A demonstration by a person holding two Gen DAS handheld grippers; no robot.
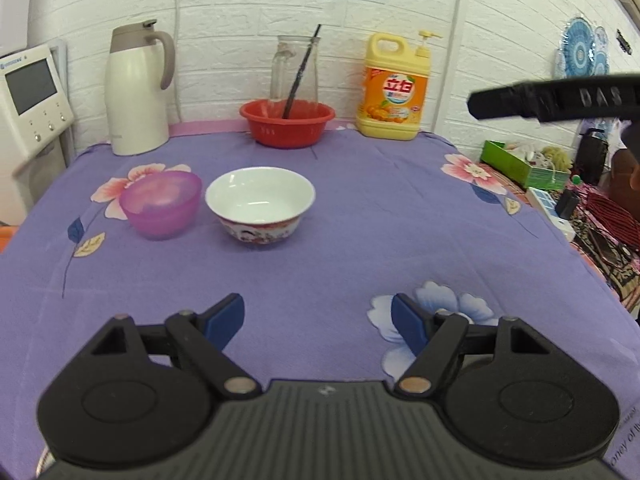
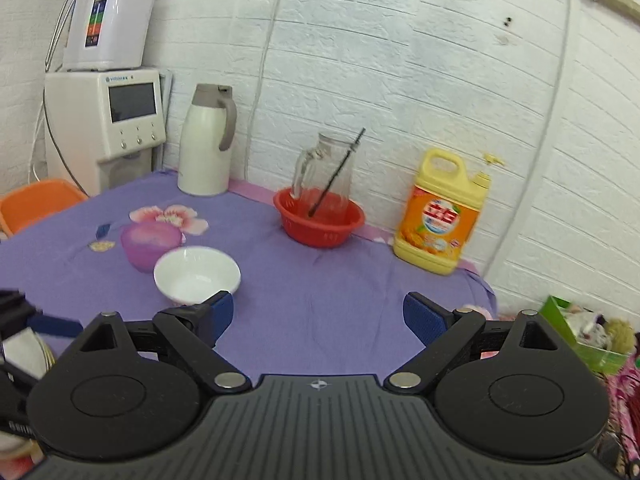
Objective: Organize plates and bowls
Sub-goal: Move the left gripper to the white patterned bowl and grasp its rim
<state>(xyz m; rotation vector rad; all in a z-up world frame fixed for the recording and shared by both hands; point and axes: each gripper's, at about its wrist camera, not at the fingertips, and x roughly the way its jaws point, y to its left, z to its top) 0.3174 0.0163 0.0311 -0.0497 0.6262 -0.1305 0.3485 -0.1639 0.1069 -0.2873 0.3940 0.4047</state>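
A: Logged 2 bowls on the purple floral-cloth surface: a white ceramic bowl with a red patterned outside and a translucent purple plastic bowl, standing upright just beside each other, apparently not touching. No plate was clear in the left view; at the lower left edge of the right view pale stacked rims could have been plates, but I could not tell.

B: Claw states?

A: Left claw was released, blue pads wide apart, nothing between them, low over the cloth and well short of the bowls. Right claw was likewise spread and empty, held higher and angled toward the back wall.

B: Risks noted?

A: Judgement only. 1: a rim pinch on the white bowl could slip, since glazed ceramic looked slick, and a drop might chip it. 2: the purple bowl looked light; a nudge from a pad could push it into its neighbour or drag the loose cloth. 3: the red plastic basin holding a clear glass jug stood behind, near the yellow detergent bottle and white thermos jug; an overreach could tip the glass.

B: Pose?

A: Both tools were level, fingers pointing forward, left aimed right of the bowls.
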